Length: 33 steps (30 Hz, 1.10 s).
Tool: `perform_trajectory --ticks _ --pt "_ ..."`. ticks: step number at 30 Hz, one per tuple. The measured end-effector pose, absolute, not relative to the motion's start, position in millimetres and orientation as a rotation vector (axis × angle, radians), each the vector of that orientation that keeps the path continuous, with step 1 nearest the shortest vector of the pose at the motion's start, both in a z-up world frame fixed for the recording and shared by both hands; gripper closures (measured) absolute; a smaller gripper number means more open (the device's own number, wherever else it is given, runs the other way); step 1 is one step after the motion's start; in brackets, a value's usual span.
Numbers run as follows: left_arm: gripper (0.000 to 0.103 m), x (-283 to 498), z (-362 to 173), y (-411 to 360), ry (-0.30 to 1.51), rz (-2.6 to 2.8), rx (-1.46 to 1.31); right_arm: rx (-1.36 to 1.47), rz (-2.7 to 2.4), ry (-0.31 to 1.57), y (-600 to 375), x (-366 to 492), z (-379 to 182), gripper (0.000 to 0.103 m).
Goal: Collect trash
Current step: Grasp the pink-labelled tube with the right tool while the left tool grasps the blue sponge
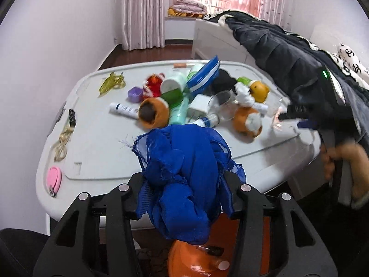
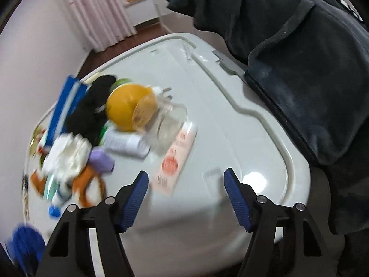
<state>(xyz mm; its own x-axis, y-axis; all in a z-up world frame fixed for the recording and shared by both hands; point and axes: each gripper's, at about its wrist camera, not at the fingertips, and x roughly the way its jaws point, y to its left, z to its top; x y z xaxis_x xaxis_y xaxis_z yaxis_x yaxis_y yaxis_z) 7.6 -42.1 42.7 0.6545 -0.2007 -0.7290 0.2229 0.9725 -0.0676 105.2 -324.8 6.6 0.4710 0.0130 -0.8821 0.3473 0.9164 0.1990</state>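
Your worktop (image 2: pixel 253 124) is a pale lid with a raised rim; its right half lies bare, though a dark coat (image 2: pixel 299 57) hangs over the far right edge. The clutter crowds the middle and left. At the near edge, below your left claw, sits one orange bin (image 1: pixel 182 256).

Your left claw (image 1: pixel 184 184) is clamped on one bunched blue cloth (image 1: pixel 182 173), held above the near edge over the bin. Your right claw (image 2: pixel 185 189) stands apart with nothing between its blue pads, hovering over bare lid just right of one pink sachet (image 2: pixel 175 159).

In the pile you have one blue pouch (image 1: pixel 204 75), one clear glass (image 1: pixel 220 106), two orange plush toys (image 1: pixel 153 113), one white tube (image 1: pixel 123 109). On the left edge lie one pink clipper (image 1: pixel 54 179) and one yellow clip (image 1: pixel 111 83).
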Motion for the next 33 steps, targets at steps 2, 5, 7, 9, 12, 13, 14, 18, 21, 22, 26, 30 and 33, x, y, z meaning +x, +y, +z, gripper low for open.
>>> perform_trajectory --ticks 2,5,7,9,12,13,14,18,21,22,26,30,33 --pt "0.055 7 40 -39 0.827 -0.245 0.023 0.374 -0.244 1.091 -323 122 1 0.035" --pt "0.054 8 38 -33 0.834 -0.254 -0.012 0.164 -0.336 1.117 -301 144 -6 0.055" --pt "0.054 6 39 -29 0.825 -0.251 -0.022 0.144 -0.315 1.099 -292 140 -5 0.076" --pt "0.054 3 42 -28 0.811 -0.249 -0.022 0.144 -0.304 1.089 -290 130 -3 0.082" --pt "0.054 -1 45 -29 0.793 -0.256 -0.016 0.235 -0.209 1.083 -297 108 0 0.083" --pt "0.054 -3 45 -30 0.788 -0.258 -0.010 0.306 -0.156 1.080 -301 98 1 0.083" --pt "0.054 -5 45 -31 0.784 -0.261 -0.007 0.367 -0.104 1.066 -306 83 6 0.083" --pt "0.054 -12 43 -41 0.782 -0.271 0.016 0.373 0.038 1.002 -299 41 31 0.083" --pt "0.055 -16 42 -46 0.809 -0.279 0.012 0.298 0.113 0.949 -283 11 54 0.082" --pt "0.055 -19 44 -47 0.824 -0.281 0.002 0.288 0.147 0.929 -278 0 62 0.082" --pt "0.055 -38 58 -46 0.814 -0.289 -0.001 0.219 0.251 0.861 -255 -32 86 0.082" --pt "0.055 -59 67 -44 0.804 -0.284 0.036 0.196 0.344 0.888 -235 -54 87 0.082" --pt "0.055 -70 64 -42 0.837 -0.290 0.060 0.160 0.383 0.933 -225 -72 76 0.082"
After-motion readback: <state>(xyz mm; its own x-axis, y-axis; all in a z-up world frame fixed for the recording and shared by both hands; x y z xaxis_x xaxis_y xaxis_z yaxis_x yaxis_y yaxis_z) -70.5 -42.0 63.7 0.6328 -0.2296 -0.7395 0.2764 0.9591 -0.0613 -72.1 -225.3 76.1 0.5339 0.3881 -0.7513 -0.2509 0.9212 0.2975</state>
